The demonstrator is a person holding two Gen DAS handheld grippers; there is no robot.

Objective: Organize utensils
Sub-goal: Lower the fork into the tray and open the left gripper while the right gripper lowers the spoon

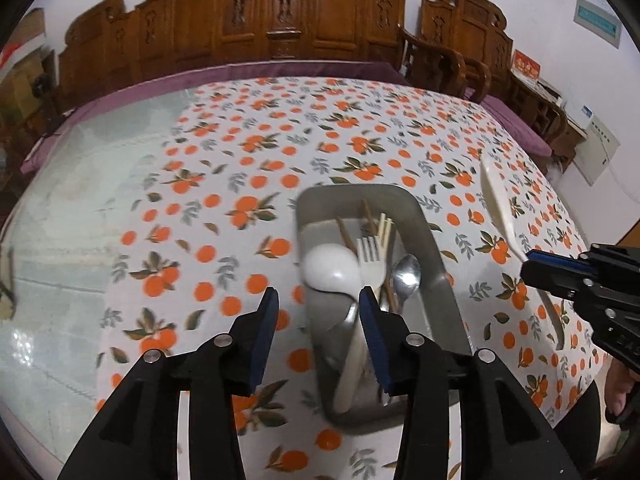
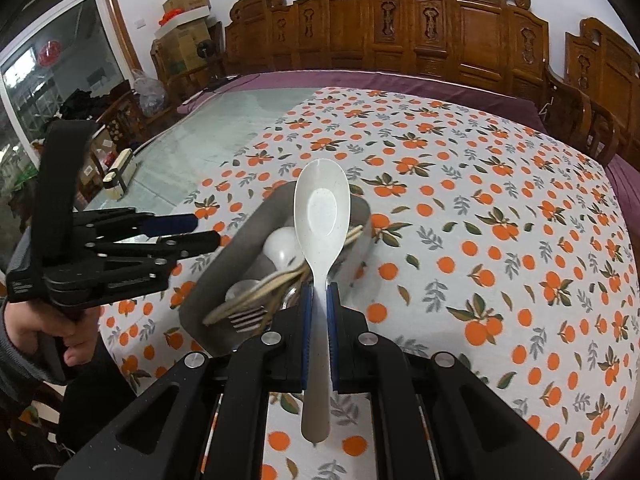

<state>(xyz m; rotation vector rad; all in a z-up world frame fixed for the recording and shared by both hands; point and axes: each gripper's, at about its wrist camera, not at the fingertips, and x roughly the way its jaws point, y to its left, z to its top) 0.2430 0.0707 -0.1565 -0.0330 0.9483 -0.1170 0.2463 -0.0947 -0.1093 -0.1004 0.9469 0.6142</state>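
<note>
White plastic fills the middle of the right wrist view: a large serving spoon [image 2: 322,216] is pinched by its handle between the blue pads of the right hand-held gripper [image 2: 319,294], bowl forward and raised over the near end of the tray. From the left wrist view the same spoon [image 1: 496,204] shows at the right edge, stretched out from the right hand-held gripper [image 1: 536,266] above the cloth.

The grey metal tray [image 1: 436,240] sits on the orange-print tablecloth [image 1: 224,184] that covers part of the counter [image 1: 60,216]. Inside it lie a round white ladle [image 1: 330,266], a pale plastic fork [image 1: 370,260], a metal spoon [image 1: 406,274] and chopsticks [image 1: 348,236], all heaped together and overlapping.

The left hand-held gripper [image 1: 316,300] hovers with its jaws spread apart and nothing between them, one finger over the cloth beside the tray, the other over the tray's near part. Carved wooden chairs [image 1: 256,12] line the far side.
</note>
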